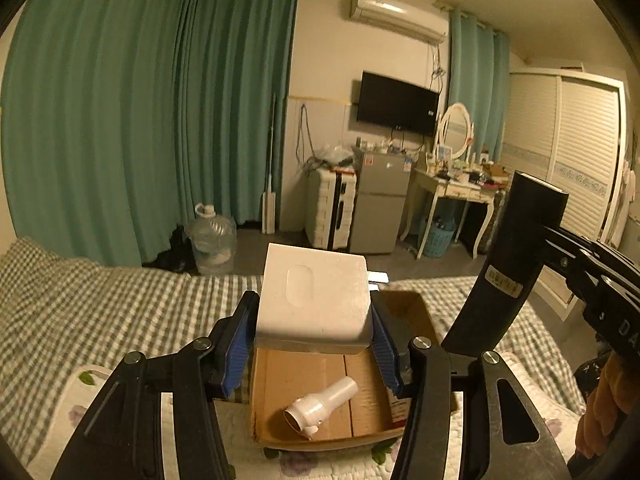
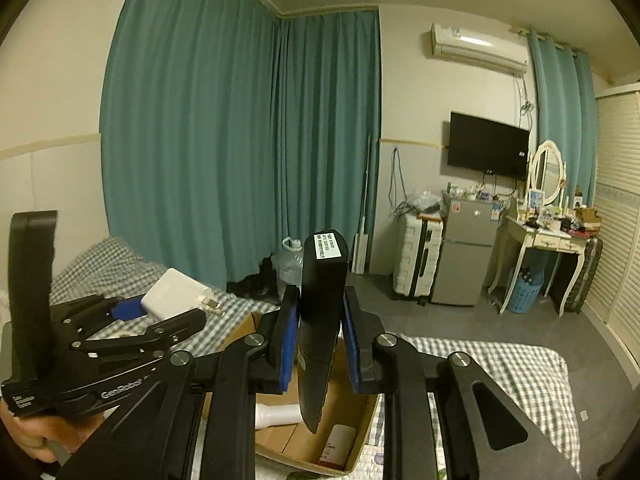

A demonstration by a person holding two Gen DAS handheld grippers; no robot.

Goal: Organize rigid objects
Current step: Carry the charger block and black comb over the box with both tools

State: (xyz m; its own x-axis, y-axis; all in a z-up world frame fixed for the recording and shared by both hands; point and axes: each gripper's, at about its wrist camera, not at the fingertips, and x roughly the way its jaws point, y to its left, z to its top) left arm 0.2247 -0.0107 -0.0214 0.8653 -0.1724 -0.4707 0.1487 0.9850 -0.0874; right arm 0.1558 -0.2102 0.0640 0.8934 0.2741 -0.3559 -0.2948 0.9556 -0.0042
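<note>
My left gripper [image 1: 312, 312] is shut on a white plug adapter [image 1: 312, 292], its blue pads pressing on both sides. It hangs over an open cardboard box [image 1: 256, 404] on the bed. A white bottle-shaped object [image 1: 324, 404] lies on the box floor. My right gripper [image 2: 320, 300] is shut on a long black flat object [image 2: 322, 280] with a white label, standing upright over the same box [image 2: 360, 420]. In the right wrist view the left gripper [image 2: 136, 312] with the adapter [image 2: 172, 292] sits to the left. In the left wrist view the black object [image 1: 504, 264] rises at the right.
A small labelled cylinder [image 2: 340, 444] lies in the box. The bed has a checked cover [image 1: 100, 312] and a floral quilt. Beyond it are a water jug [image 1: 212, 240], a suitcase [image 1: 330, 208], a small fridge [image 1: 380, 204] and a dressing table [image 1: 456, 188]. A hand [image 2: 36, 436] holds the left gripper.
</note>
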